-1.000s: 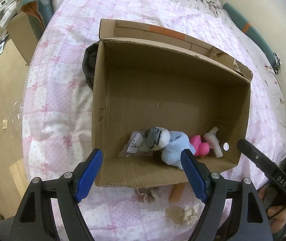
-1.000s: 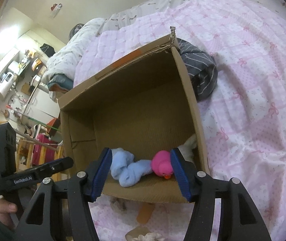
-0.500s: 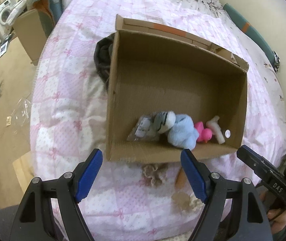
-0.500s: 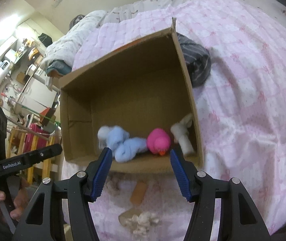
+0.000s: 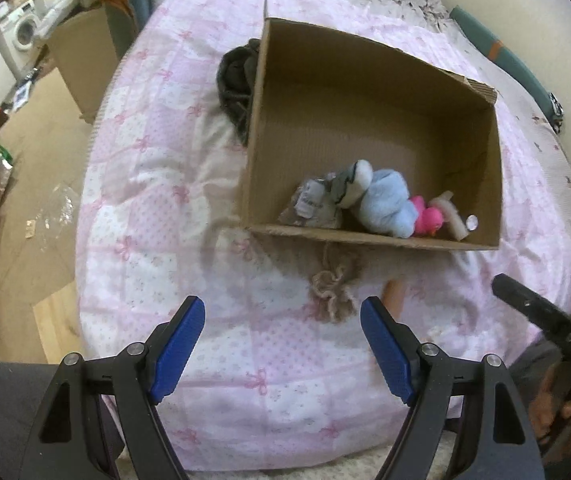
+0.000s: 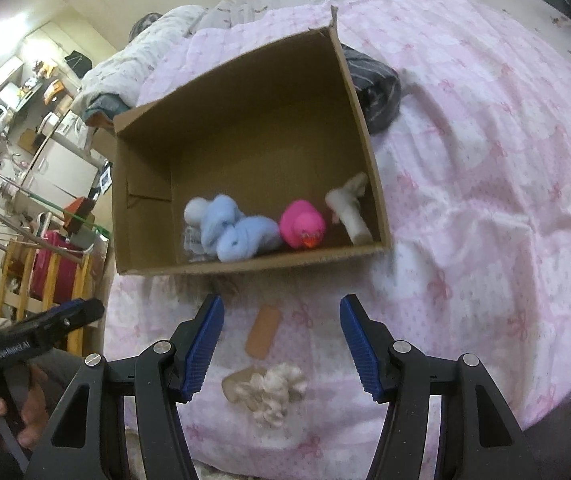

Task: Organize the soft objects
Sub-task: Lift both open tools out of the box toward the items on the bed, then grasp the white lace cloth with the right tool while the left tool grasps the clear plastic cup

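Left gripper [image 5: 283,344] wide open, empty, over quilt [image 5: 145,216]. Box [image 6: 149,184] holds blue plush [image 6: 237,234], pink duck [image 6: 301,230]. Fluffy white tuft [image 6: 271,392] lies loose before the empty, wide-open right gripper [image 6: 281,342]; looks light, squashy, so pinch mid-clump.

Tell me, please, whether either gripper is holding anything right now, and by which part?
Nothing is held: the left gripper and right gripper are both open above the pink quilt.

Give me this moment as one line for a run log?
left gripper: open, empty | right gripper: open, empty | cardboard box: pink duck, blue plush inside | bed: white fluffy item outside box
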### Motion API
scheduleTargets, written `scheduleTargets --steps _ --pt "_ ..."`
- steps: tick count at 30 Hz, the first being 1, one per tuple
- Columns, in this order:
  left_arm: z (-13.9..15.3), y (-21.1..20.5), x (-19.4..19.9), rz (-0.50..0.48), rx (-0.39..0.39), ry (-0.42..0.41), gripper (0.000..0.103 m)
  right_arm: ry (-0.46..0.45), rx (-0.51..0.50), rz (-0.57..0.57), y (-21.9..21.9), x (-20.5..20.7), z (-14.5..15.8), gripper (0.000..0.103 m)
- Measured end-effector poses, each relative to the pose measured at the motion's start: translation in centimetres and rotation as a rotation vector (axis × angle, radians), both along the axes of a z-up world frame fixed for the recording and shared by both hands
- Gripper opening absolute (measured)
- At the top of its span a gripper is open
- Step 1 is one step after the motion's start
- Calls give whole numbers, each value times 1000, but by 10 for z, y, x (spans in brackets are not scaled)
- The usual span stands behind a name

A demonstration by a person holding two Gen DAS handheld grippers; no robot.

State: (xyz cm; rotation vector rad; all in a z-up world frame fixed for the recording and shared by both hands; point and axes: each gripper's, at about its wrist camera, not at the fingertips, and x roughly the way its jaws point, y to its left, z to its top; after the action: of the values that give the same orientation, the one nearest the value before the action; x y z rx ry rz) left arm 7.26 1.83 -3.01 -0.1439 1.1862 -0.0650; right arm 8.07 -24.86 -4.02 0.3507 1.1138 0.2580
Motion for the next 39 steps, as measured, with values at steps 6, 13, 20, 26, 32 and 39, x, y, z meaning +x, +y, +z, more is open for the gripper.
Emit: scheduleTargets --steps 6,13,20,26,32,39 --pt "-15 6 -7 29 43 -13 78 30 16 -6 3 -7 -6 65" --pt "-17 7 -5 40 33 -13 78 169 -23 31 15 -1 -34 69" --pt "-22 9 -2 52 12 9 78 281 -144 214 58 -4 -65 69" --pt "-27 11 1 71 -9 32 78 369 8 101 29 4 -80 69" --pt "-32 5 0 48 7 49 78 434 10 146 37 1 -90 52" --pt "-45 -17 -8 -23 10 104 78 365 -24 186 45 -1 -76 25"
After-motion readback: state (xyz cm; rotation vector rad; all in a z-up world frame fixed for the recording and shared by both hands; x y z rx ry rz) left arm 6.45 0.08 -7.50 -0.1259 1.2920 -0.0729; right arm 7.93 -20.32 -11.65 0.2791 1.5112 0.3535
